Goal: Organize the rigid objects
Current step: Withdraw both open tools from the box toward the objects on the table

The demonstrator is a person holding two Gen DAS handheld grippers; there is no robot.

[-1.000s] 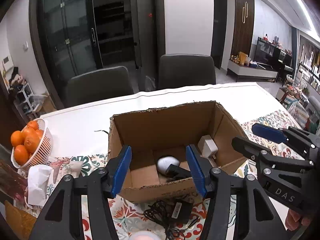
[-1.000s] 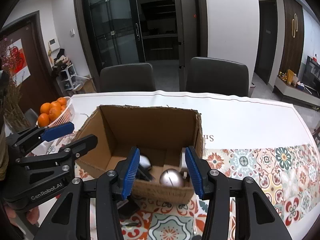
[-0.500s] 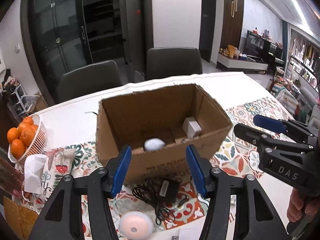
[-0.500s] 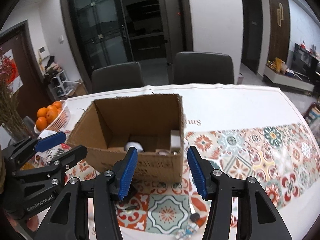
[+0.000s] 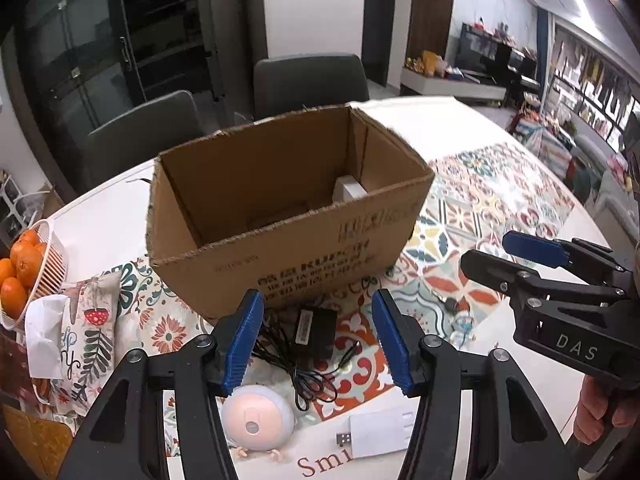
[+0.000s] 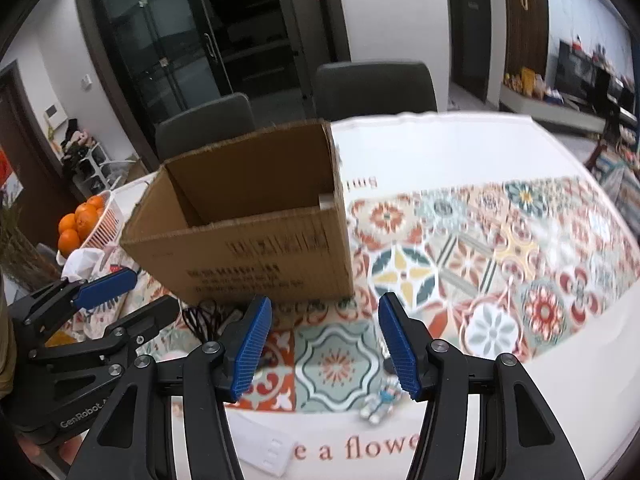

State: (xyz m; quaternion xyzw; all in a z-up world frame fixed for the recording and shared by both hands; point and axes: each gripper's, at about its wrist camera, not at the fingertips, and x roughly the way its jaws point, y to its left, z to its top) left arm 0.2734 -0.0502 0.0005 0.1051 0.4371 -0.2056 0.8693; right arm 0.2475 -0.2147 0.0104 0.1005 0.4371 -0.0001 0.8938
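Note:
An open cardboard box [image 5: 288, 240] stands on the table, with a white charger [image 5: 349, 191] showing inside at its right corner. In front of it lie a black power adapter with its cord [image 5: 316, 330], a round pink gadget [image 5: 258, 424], a white USB charger [image 5: 380, 432] and a small key trinket [image 5: 456, 308]. My left gripper [image 5: 318, 344] is open and empty, above the adapter. My right gripper [image 6: 326, 346] is open and empty, in front of the box [image 6: 256, 232], with the trinket [image 6: 380, 400] just below its right finger.
A white basket of oranges [image 5: 24, 264] and a patterned tissue pouch [image 5: 92, 336] sit at the left. The patterned tablecloth [image 6: 500, 264] stretches to the right. Two grey chairs [image 5: 308, 84] stand behind the table. My right gripper shows in the left wrist view [image 5: 528, 264].
Both grippers have pulled back and lowered from over the box to the table in front of it. The loose items before the box have come into view. Both stay open.

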